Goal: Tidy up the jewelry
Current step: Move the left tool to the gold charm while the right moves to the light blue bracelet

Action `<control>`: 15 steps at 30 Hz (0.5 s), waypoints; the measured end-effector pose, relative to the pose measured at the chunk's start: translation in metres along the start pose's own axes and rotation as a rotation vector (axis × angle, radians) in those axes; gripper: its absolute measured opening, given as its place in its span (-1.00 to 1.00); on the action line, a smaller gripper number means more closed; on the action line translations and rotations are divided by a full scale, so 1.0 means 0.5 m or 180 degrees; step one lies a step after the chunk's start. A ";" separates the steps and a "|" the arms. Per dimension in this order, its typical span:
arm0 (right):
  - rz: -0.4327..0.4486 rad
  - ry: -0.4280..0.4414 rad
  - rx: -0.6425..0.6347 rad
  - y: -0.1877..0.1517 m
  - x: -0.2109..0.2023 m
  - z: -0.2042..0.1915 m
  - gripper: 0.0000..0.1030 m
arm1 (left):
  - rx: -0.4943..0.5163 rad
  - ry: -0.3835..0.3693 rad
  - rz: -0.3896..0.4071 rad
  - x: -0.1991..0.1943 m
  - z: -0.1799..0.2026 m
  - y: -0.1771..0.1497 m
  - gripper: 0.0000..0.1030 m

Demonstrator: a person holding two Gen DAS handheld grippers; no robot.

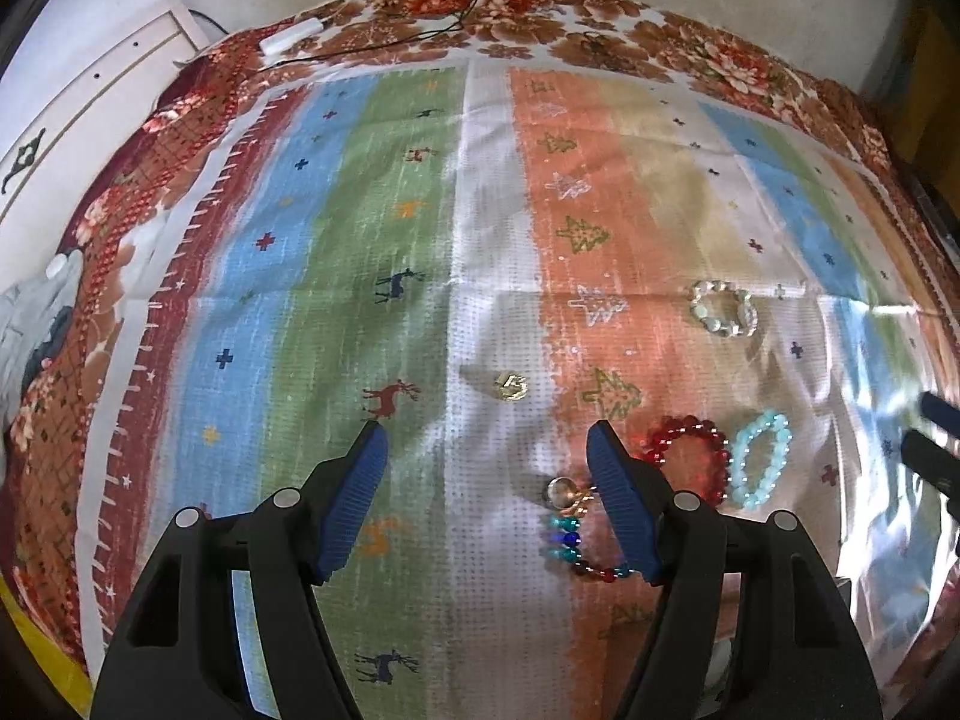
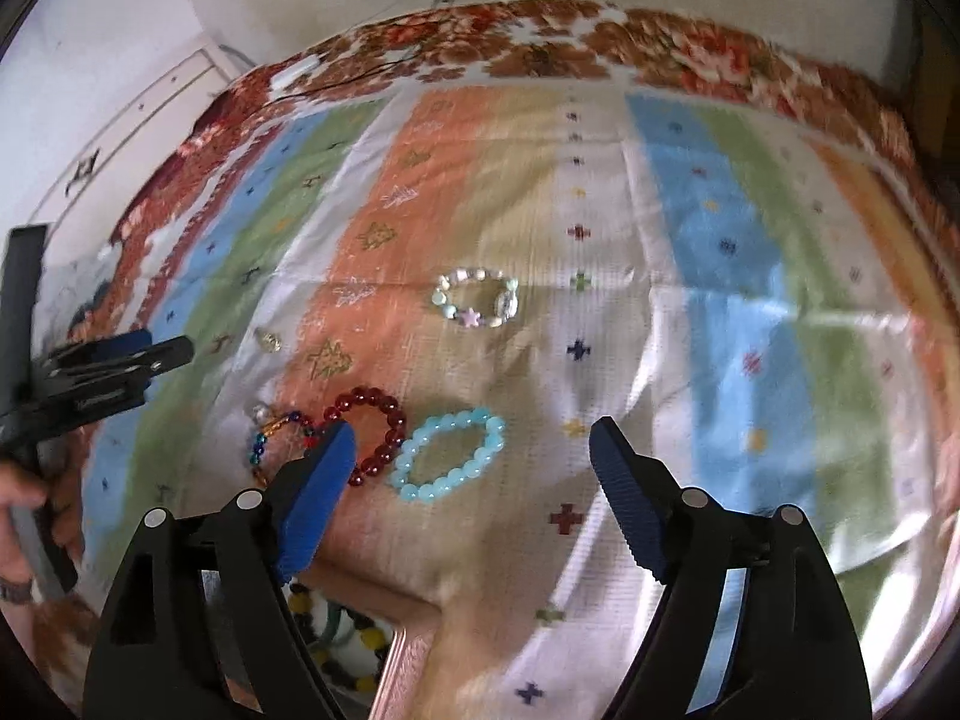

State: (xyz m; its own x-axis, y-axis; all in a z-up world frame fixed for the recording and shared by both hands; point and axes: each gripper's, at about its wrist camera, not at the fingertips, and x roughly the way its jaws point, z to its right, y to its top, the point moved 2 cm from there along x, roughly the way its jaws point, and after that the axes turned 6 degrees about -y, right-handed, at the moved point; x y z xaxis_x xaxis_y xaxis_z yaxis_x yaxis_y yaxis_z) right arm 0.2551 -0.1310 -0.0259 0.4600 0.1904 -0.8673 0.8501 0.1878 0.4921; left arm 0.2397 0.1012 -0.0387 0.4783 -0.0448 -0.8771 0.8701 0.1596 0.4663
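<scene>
**A:** How far along is the tidying? The striped cloth (image 1: 492, 252) has a fair bit on it.

**B:** Most of it is left, I'd say. A pinkish box (image 2: 399, 654) at the bottom of the right wrist view already holds some dark and yellow beads, so a start is made. Five pieces lie loose on the cloth.

**A:** Which ones?

**B:** The red bead bracelet (image 2: 375, 429) and the light blue bracelet (image 2: 447, 456) sit just beside each other. The multicoloured bracelet (image 1: 573, 534) lies next to the red one, and the pale pastel bracelet (image 2: 477, 297) farther back. Smallest is a gold ring (image 1: 510, 387), alone on the white stripe.

**A:** And the grippers?

**B:** Left gripper (image 1: 486, 450) has its jaws wide apart, empty, with the ring ahead of them. Right gripper (image 2: 474, 450) is also spread wide and holding nothing, with the light blue bracelet lying between its fingers.
</scene>
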 end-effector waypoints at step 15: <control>-0.0472 -0.0023 -0.0177 0.001 0.118 -0.013 0.55 | 0.0025 0.0086 -0.0248 0.092 -0.003 0.027 0.36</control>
State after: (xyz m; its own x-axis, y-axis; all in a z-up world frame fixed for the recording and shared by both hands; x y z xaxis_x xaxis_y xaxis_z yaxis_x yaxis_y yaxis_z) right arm 0.2812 -0.1133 -0.0764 0.3325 0.1497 -0.9312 0.8933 0.2665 0.3618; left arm 0.2733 0.1027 -0.0729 0.4057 -0.0301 -0.9135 0.9056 0.1488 0.3972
